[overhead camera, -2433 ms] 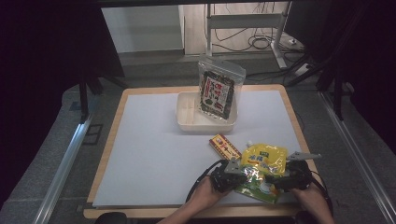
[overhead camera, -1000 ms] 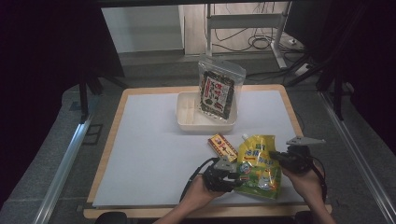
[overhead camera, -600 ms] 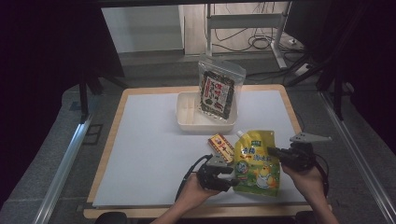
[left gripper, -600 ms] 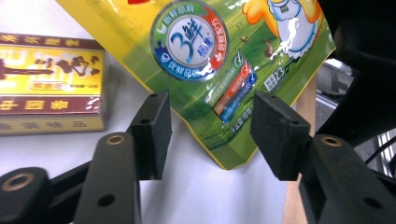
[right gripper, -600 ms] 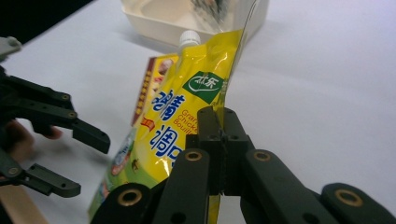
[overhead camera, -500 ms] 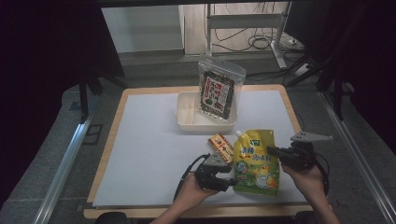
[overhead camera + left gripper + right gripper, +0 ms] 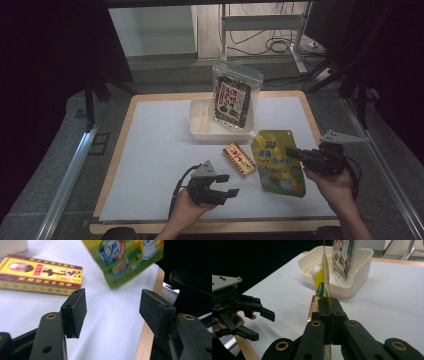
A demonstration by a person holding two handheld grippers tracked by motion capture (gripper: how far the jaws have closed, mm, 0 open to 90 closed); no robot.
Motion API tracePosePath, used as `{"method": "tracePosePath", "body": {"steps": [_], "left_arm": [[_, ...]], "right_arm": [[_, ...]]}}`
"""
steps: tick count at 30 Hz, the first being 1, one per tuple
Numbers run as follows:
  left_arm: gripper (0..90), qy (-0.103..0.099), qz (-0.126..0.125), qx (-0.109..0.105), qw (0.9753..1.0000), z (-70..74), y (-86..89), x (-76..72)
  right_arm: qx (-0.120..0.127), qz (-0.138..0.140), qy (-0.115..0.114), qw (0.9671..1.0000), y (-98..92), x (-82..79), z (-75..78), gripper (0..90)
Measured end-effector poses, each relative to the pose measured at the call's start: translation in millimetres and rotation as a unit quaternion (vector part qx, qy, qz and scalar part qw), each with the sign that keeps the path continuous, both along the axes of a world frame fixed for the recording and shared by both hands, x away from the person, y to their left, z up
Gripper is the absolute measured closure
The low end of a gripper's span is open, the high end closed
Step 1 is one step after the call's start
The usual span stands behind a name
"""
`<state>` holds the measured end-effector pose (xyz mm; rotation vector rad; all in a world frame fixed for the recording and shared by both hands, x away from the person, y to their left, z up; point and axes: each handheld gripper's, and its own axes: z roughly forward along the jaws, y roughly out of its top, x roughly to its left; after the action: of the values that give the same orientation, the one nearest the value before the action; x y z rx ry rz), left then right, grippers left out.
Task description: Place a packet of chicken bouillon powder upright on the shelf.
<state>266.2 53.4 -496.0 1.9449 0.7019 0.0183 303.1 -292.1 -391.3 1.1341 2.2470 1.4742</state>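
A yellow-green spouted pouch (image 7: 277, 162) hangs edge-on at the right front of the white mat, and my right gripper (image 7: 290, 152) is shut on its right edge. In the right gripper view the pouch (image 7: 322, 282) rises from the closed jaws of my right gripper (image 7: 329, 302), spout toward the tub. My left gripper (image 7: 231, 184) stands open near the front edge, apart from the pouch, with nothing between its jaws. The left gripper view has my left gripper (image 7: 115, 307) pointing at the pouch's lower corner (image 7: 125, 257). A small red-and-yellow box (image 7: 239, 159) lies flat between the two grippers.
A white tub (image 7: 202, 129) sits at the back centre with a seaweed bag (image 7: 231, 97) standing in it. The mat lies on a wooden board whose front edge (image 7: 210, 227) runs just behind the hands. Cables and table legs lie on the floor beyond.
My left gripper has let go of the pouch, opened and drawn back to the left. The right gripper has lifted the pouch and carried it slightly toward the tub.
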Motion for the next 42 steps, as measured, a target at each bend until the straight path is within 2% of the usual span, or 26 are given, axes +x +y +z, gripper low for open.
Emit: {"method": "tracePosePath", "body": {"steps": [4, 9, 14, 18, 19, 20, 22, 24, 30, 39, 42], "left_arm": [[37.6, 0.004, 0.015, -0.004, 0.9999, -0.3, 11.8, -1.6], [35.1, 0.002, 0.026, 0.003, 0.9997, 0.1, 16.9, -2.6], [24.0, 0.004, 0.046, 0.021, 0.9987, -0.7, 22.6, -4.5], [10.4, 0.007, 0.076, 0.044, 0.9961, -2.1, 31.9, -5.7], [8.4, 0.007, 0.076, 0.044, 0.9961, -2.1, 31.9, -5.7], [7.2, 0.008, 0.087, 0.052, 0.9948, -3.2, 37.9, -6.5], [5.4, 0.008, 0.095, 0.058, 0.9938, -4.4, 43.6, -8.0], [4.5, 0.004, 0.105, 0.071, 0.9919, -5.3, 48.6, -9.9], [3.3, -0.005, 0.127, 0.084, 0.9883, -8.3, 61.7, -15.7], [2.9, -0.010, 0.138, 0.094, 0.9858, -11.5, 68.4, -18.0], [2.8, -0.014, 0.141, 0.105, 0.9843, -11.9, 66.8, -18.2]], "right_arm": [[-0.009, -0.001, -0.015, 0.9999, 5.6, -1.7, 10.8, 89.7], [-0.005, -0.011, -0.029, 0.9995, 8.4, 0.7, 20.9, 89.7], [0.003, -0.015, -0.038, 0.9992, 12.8, 4.5, 27.5, 89.7], [0.010, -0.011, -0.046, 0.9988, 21.2, 6.5, 32.6, 89.7], [0.010, -0.011, -0.046, 0.9988, 21.2, 6.5, 32.6, 89.7], [0.014, -0.010, -0.051, 0.9985, 26.7, 8.5, 35.2, 89.7], [0.019, -0.008, -0.054, 0.9983, 31.1, 10.6, 37.1, 89.7], [0.022, -0.007, -0.057, 0.9981, 36.6, 13.2, 39.0, 89.7], [0.030, 0.002, -0.063, 0.9976, 55.8, 20.9, 44.0, 89.7], [0.046, 0.008, -0.060, 0.9971, 83.6, 36.4, 43.9, 89.7], [0.050, 0.007, -0.057, 0.9971, 96.7, 43.3, 41.6, 89.7]]}}
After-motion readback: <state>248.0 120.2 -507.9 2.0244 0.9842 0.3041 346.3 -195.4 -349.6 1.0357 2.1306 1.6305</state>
